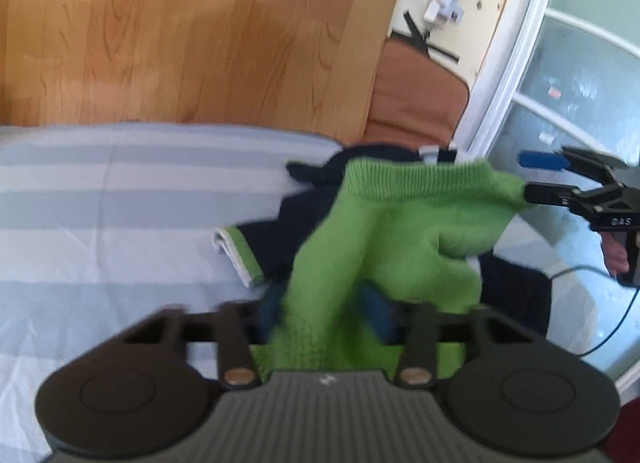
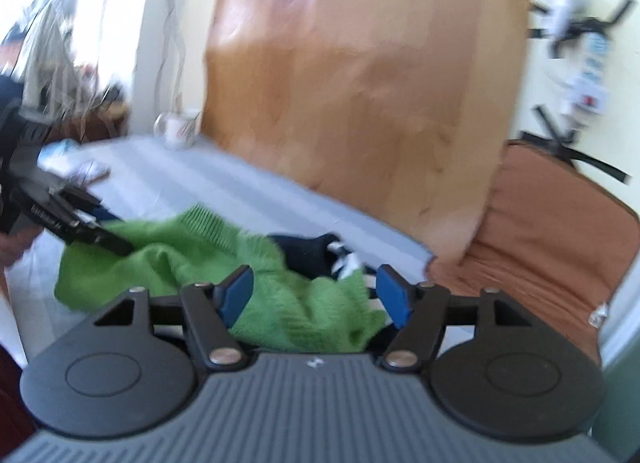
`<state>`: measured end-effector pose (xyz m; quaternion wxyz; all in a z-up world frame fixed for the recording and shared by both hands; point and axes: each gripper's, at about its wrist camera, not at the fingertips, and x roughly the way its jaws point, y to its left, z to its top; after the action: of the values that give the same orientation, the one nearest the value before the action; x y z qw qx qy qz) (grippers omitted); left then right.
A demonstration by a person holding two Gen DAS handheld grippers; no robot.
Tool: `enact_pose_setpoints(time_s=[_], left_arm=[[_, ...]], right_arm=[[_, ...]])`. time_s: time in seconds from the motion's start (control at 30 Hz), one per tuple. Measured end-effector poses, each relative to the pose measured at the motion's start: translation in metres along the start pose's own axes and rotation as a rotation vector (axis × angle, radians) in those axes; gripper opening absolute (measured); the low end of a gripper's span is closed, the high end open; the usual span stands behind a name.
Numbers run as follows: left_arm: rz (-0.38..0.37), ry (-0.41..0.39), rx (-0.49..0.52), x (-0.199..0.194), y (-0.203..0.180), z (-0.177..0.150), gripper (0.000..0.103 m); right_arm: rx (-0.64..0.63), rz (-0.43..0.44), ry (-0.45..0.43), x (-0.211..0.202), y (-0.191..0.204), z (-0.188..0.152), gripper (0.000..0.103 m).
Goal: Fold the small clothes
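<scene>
Above the striped bed point(image 1: 100, 199), a green knit garment point(image 1: 384, 231) hangs lifted between the two claws, over a dark navy garment point(image 1: 276, 231) with a green-and-white cuff that lies on the sheet. The left claw point(image 1: 328, 315) is clamped on the green knit's near lower part; cloth bunches between its blue pads and hides most of them. The right claw point(image 2: 316, 293) stands with its blue pads apart, green fabric lying in the gap but not pinched.

In the left wrist view the right claw point(image 1: 532, 179) comes in from the far right, one black finger touching the ribbed hem's corner and the blue-padded one clear above it. So the garment's long axis runs from the left claw away and rightward to that hem corner, and the right claw is the nearer to the free end. Closing on that corner would likely give the two-point hold a fold needs.

Only the right wrist view shows the left claw point(image 2: 120, 243) from outside, its black fingers closed into the knit at the left. Only the left wrist view shows the ribbed hem spread flat. Both pictures are blurred.
</scene>
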<state>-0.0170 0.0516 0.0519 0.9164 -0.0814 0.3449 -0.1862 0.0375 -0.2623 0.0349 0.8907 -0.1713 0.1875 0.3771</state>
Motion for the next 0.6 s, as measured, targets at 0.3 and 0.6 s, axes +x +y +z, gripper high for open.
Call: enact_pose_setpoints(time_s=[0.3,0.6], left_arm=[[0.148,-0.174,0.119,-0.046,-0.027,0.017,0.010],[0.290,-0.599,0.304,-0.162,-0.100,0.109,0.010]], right_arm=[[-0.158,-0.157,-0.015,0.013,0.029,0.014,0.012],[-0.254,-0.439,-0.496,-0.104,0.039,0.125,0.011]])
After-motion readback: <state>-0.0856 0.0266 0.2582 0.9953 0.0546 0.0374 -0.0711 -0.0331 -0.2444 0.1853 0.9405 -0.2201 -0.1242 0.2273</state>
